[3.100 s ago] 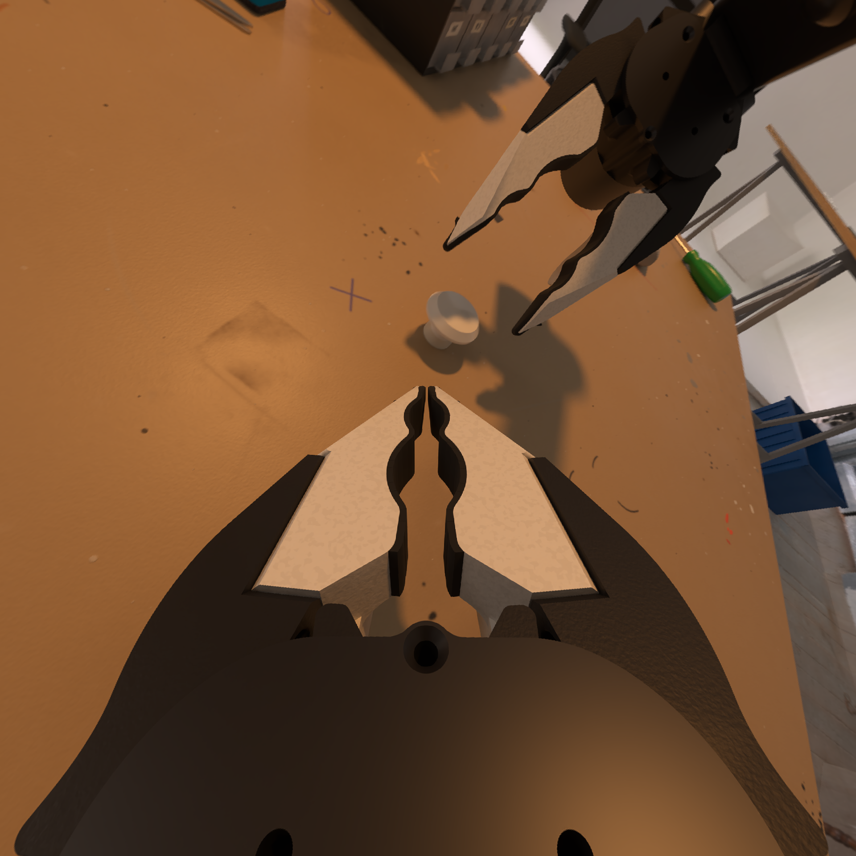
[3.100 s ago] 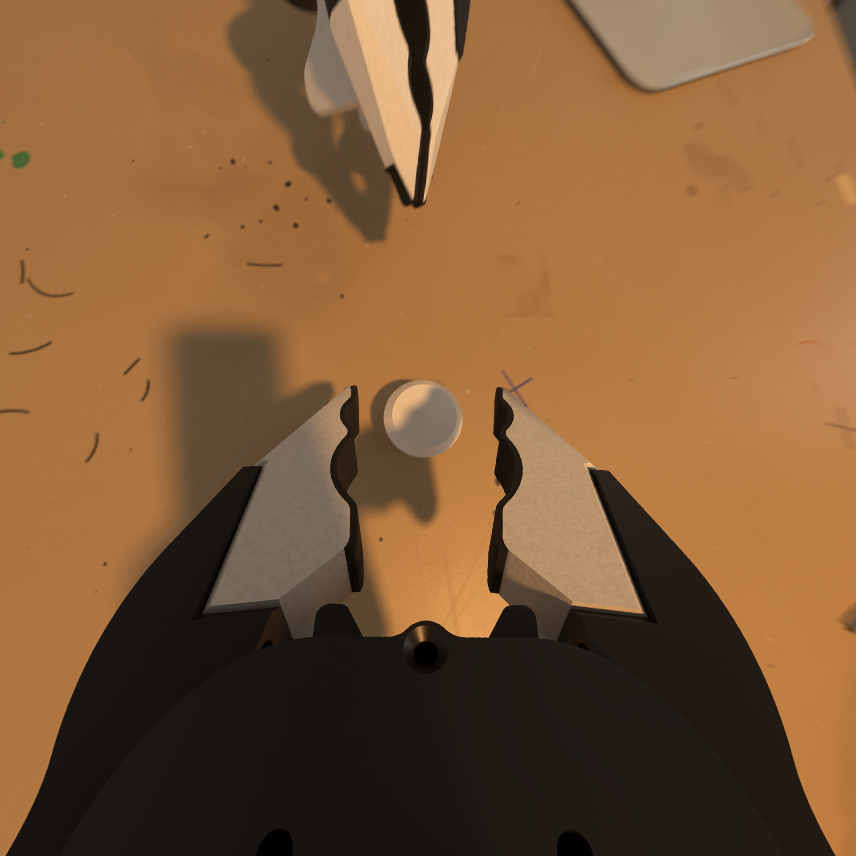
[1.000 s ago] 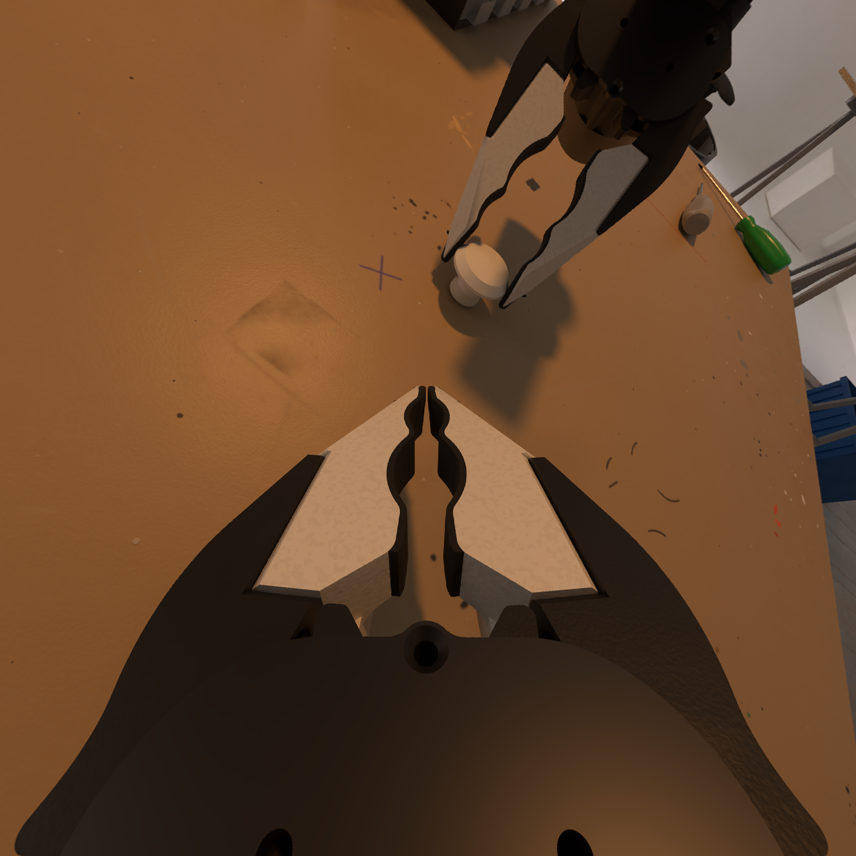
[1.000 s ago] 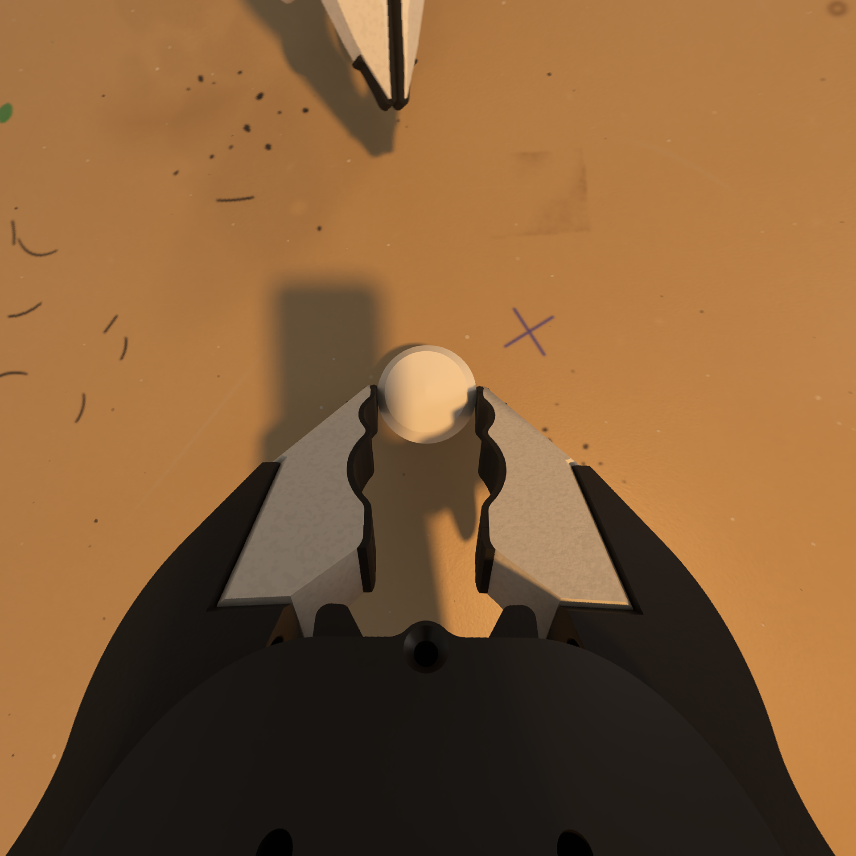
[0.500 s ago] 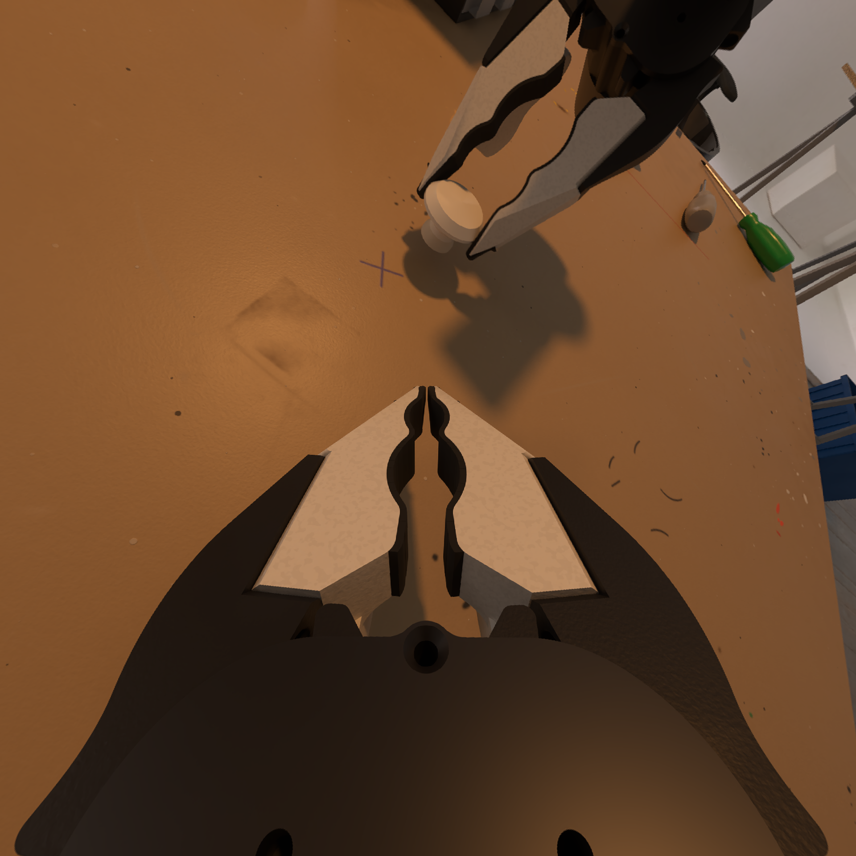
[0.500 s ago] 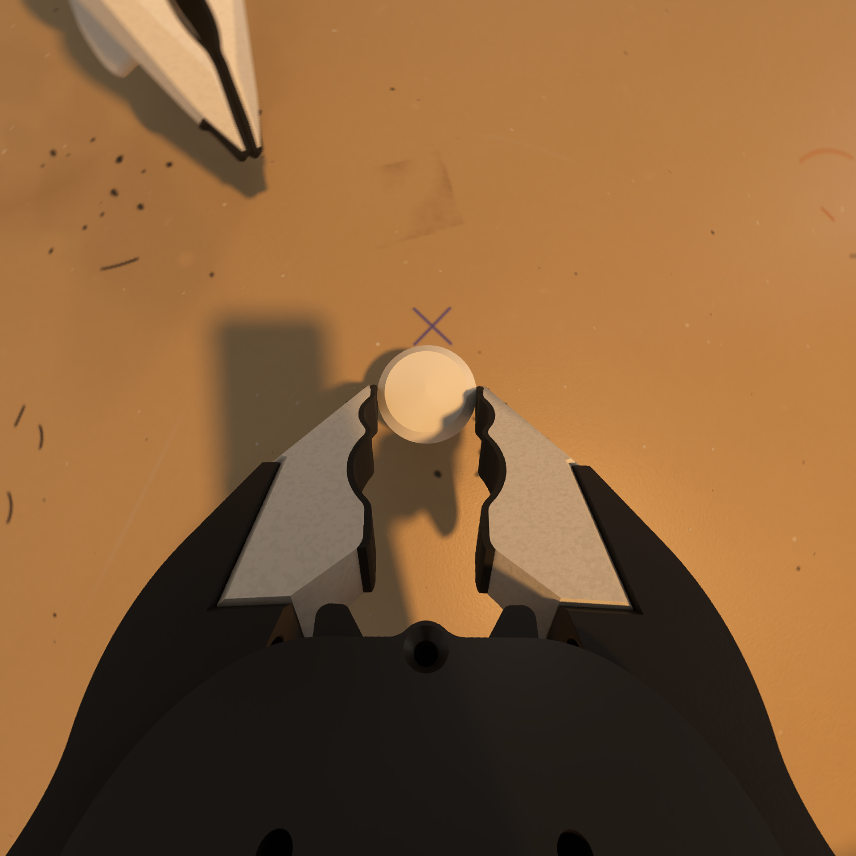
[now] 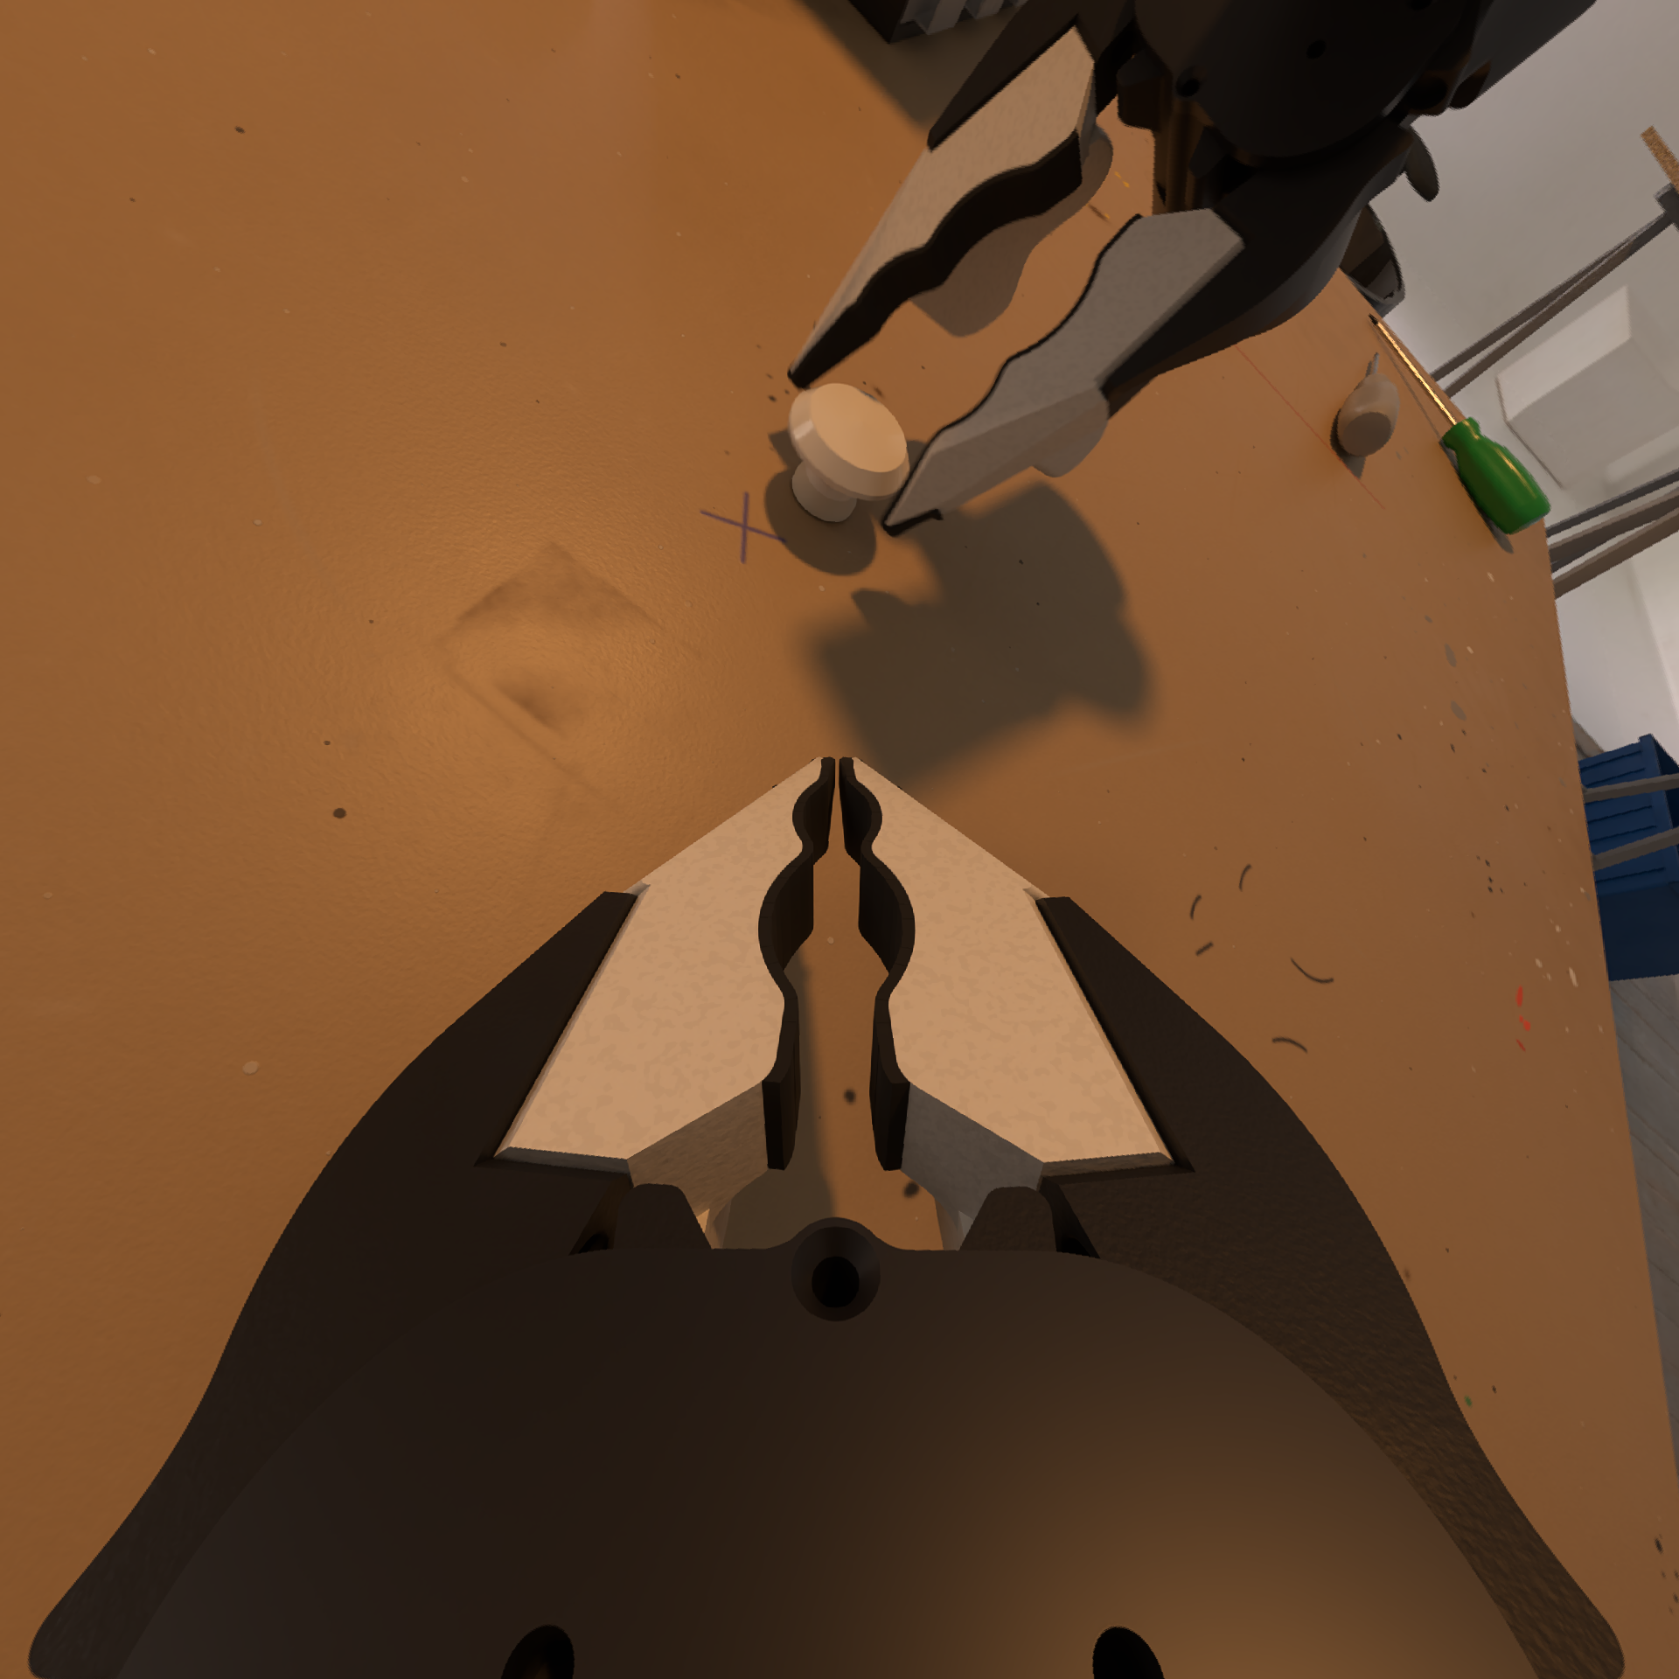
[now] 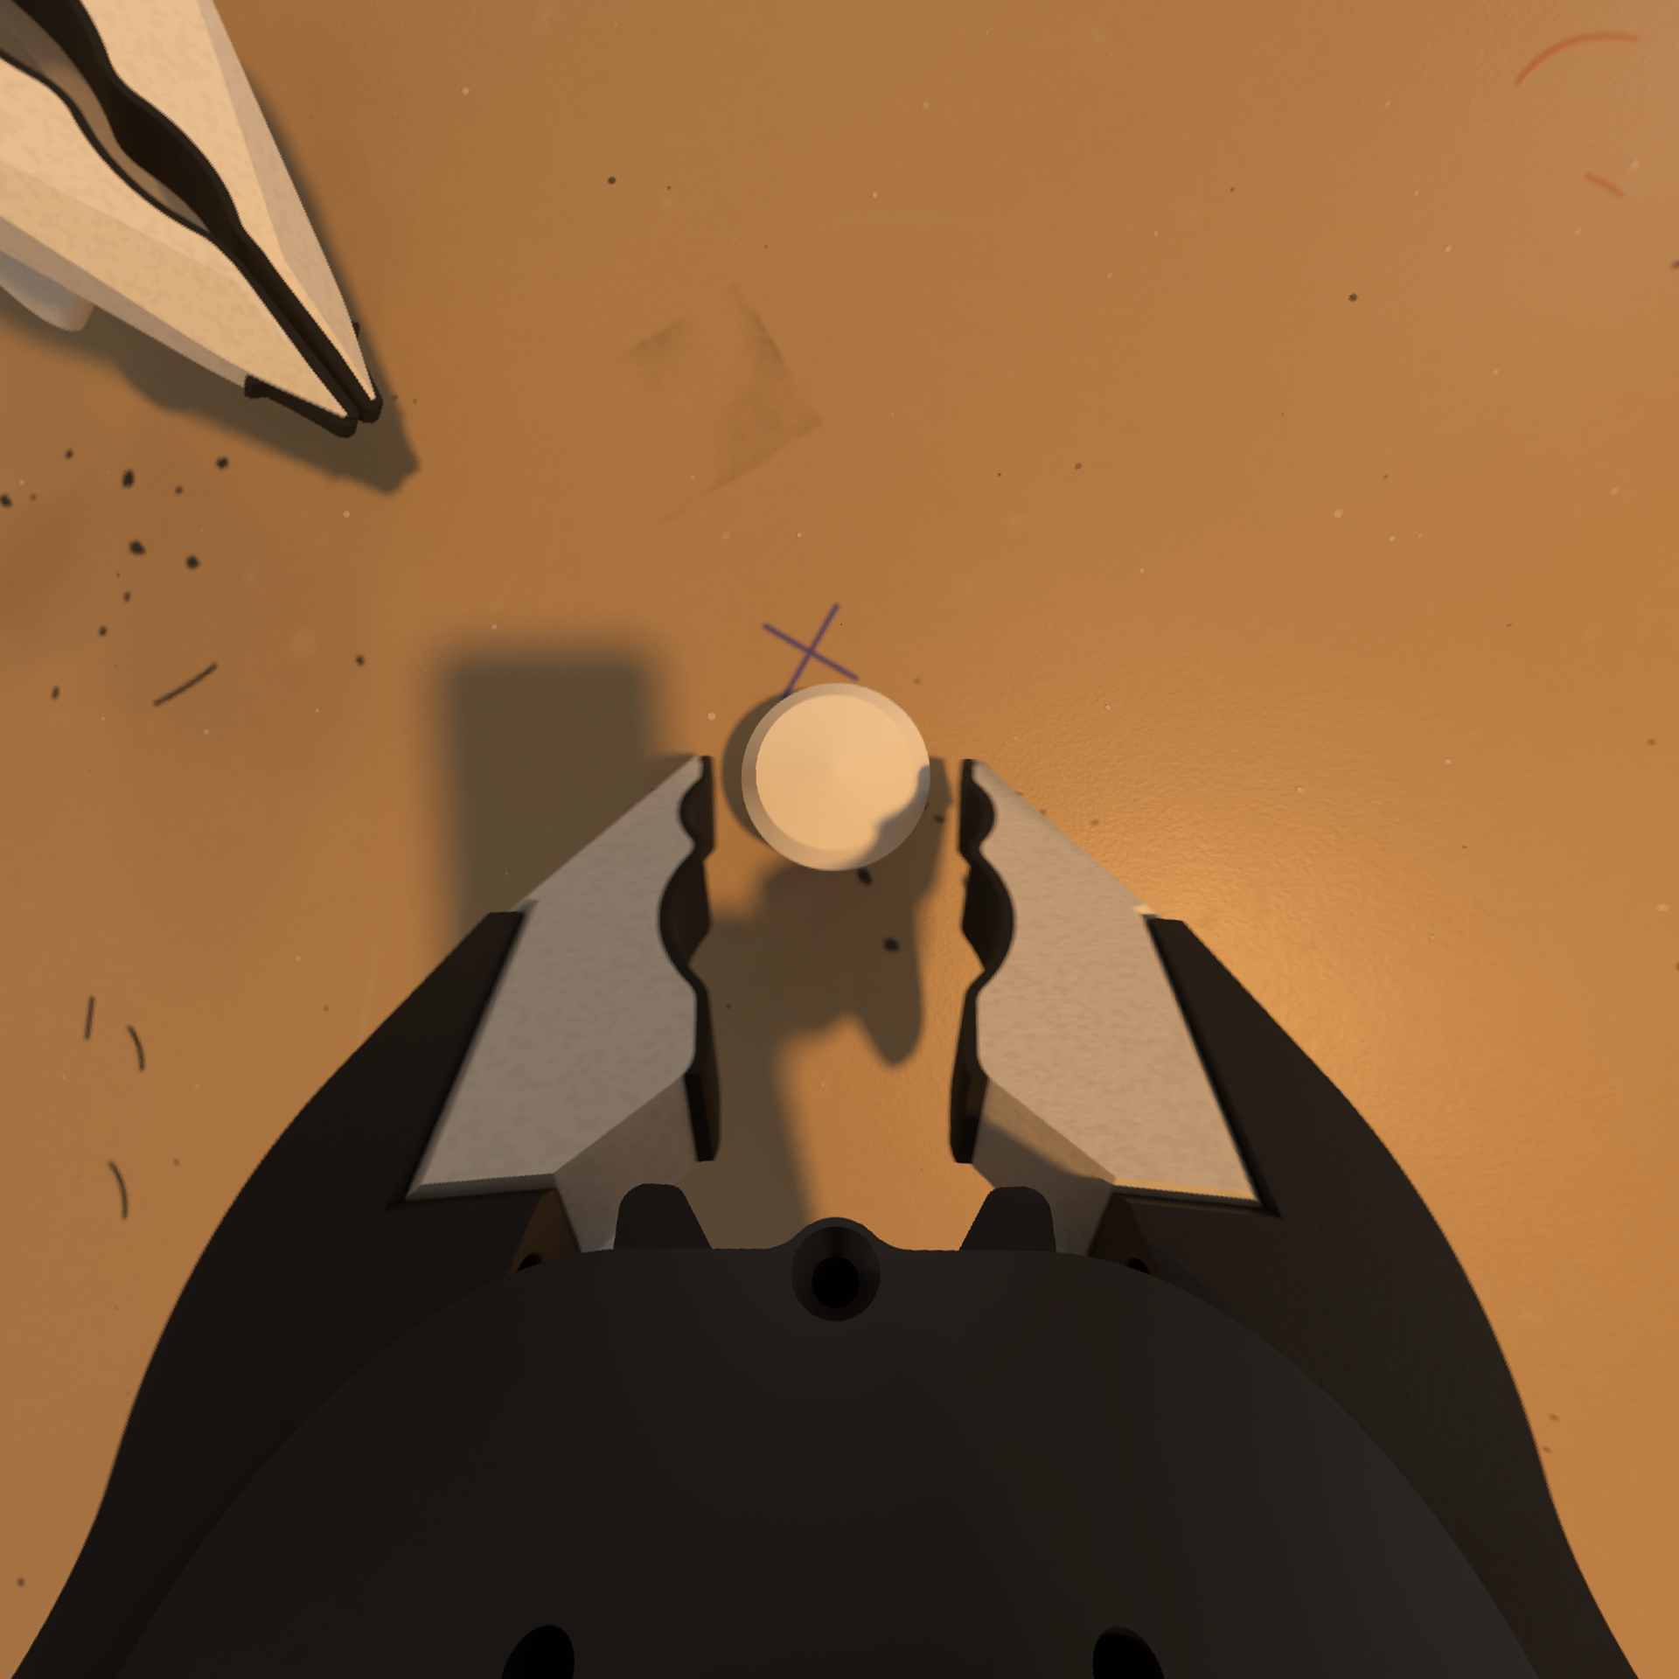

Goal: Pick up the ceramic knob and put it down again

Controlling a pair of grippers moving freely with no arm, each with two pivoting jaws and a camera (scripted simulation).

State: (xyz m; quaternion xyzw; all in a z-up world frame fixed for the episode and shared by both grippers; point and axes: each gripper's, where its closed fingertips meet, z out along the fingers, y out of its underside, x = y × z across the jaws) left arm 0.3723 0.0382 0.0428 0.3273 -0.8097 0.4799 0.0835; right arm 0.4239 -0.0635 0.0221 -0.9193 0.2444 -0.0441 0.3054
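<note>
— Cream-coloured and glossy, the ceramic knob (image 8: 834,775) has a flat round cap on a narrower stem, and it stands stem-down on the orange-brown desk (image 8: 1272,545), doesn't it?

— Yes; in the left wrist view the ceramic knob (image 7: 848,445) shows that stem under the cap, with a dark shadow pooled at its foot. A thin purple cross (image 8: 809,647) is drawn on the desk just beside it.

— And the right tongs (image 8: 834,781)?

— Parted, pointing steeply down at the desk, one finger on either side of the cap. A sliver of gap shows on each side, so they grip nothing, though from the left wrist view the far fingertip looks very close to the cap's edge and I can't rule out a light touch there.

— The left tongs (image 7: 834,763)?

— Closed to a hairline slit with nothing between them, hovering low over bare desk, well apart from the knob.

— Anything else?

— A green-handled screwdriver (image 7: 1495,472) near the desk's far edge, a small pale knob-like piece (image 7: 1363,420) beside it.
</note>
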